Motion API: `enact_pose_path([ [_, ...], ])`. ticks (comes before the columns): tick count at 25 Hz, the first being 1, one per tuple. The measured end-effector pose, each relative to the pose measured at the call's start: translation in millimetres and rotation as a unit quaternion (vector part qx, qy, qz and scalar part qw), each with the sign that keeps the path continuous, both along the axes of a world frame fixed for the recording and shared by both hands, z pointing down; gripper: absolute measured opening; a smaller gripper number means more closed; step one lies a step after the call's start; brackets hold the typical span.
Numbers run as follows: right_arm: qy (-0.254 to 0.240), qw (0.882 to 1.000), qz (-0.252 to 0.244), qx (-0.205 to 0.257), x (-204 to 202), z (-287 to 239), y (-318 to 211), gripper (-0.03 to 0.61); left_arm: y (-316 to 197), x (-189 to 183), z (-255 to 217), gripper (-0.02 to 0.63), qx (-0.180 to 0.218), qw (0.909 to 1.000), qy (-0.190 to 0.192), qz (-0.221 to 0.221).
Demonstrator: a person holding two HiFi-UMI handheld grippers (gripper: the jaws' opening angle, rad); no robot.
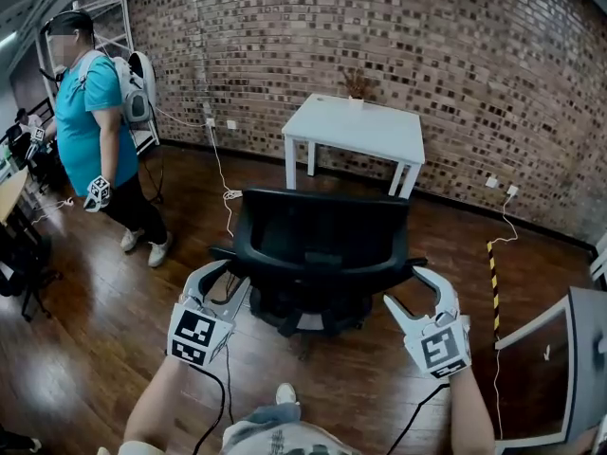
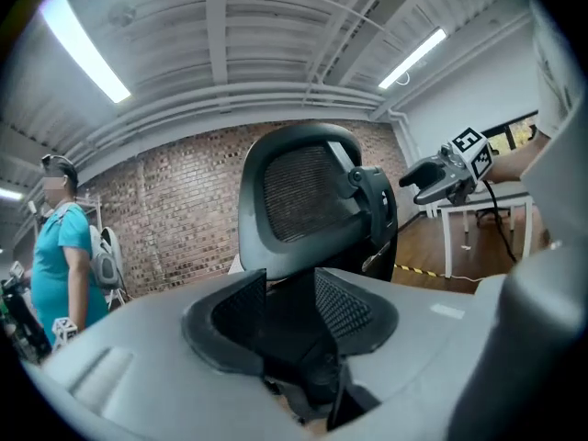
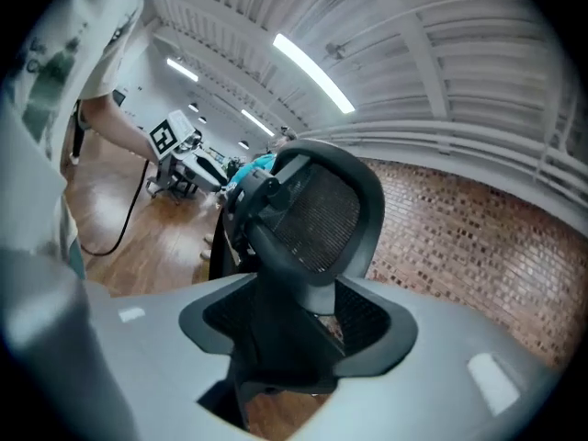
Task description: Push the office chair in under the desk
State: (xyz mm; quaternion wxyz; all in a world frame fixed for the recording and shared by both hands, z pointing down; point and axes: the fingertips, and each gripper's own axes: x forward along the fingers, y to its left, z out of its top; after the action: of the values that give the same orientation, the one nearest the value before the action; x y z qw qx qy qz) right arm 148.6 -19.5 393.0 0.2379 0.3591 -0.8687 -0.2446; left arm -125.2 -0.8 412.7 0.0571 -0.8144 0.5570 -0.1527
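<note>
Jaws gape on left gripper point(image 1: 220, 280) and right gripper point(image 1: 406, 288); black mesh-backed office chair point(image 1: 322, 235) probably rolls easily, so push its stiff backrest rim.

Open-plan office or studio workspace in a converted brick building.

Exposed red-brick wall point(image 1: 455, 74) along the far side; dark wood-plank floor point(image 1: 104, 320); white-painted beamed ceiling point(image 2: 257, 44) with long tube lights point(image 2: 87, 49). Furnishings: one white surface point(image 1: 360, 126) against the brick, one black mesh-backed office chair point(image 1: 322, 245) near it, a second white-legged surface point(image 2: 447, 242) to the right. Fittings: wall sockets point(image 1: 503, 186) low on the brick, white cables point(image 1: 224, 173) trailing over the floor, a strip of yellow-and-black tape point(image 1: 492, 273) on the boards. One person point(image 1: 90, 121) in a teal shirt standing far left.
</note>
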Motion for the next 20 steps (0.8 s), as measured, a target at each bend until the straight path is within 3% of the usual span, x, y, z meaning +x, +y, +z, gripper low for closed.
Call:
enact_pose_path([
  [6, 0.089, 0.995, -0.016, -0.035, 6, 22, -31, 0.301, -27, -24, 7, 0.205, -0.007, 0.9952, -0.086, 0.047],
  [11, 0.14, 0.989, -0.019, -0.053, 12, 41, -52, 0.328, -47, -29, 31, 0.245, -0.027, 0.9806, -0.172, 0.091],
  [17, 0.179, 0.981, -0.024, -0.073, 17, 61, -74, 0.33, -57, -29, 36, 0.291, -0.048, 0.9748, -0.179, 0.125],
  [20, 0.198, 0.976, -0.032, -0.086, 11, 75, -78, 0.33, -56, -31, 47, 0.291, -0.064, 0.9636, -0.221, 0.137],
])
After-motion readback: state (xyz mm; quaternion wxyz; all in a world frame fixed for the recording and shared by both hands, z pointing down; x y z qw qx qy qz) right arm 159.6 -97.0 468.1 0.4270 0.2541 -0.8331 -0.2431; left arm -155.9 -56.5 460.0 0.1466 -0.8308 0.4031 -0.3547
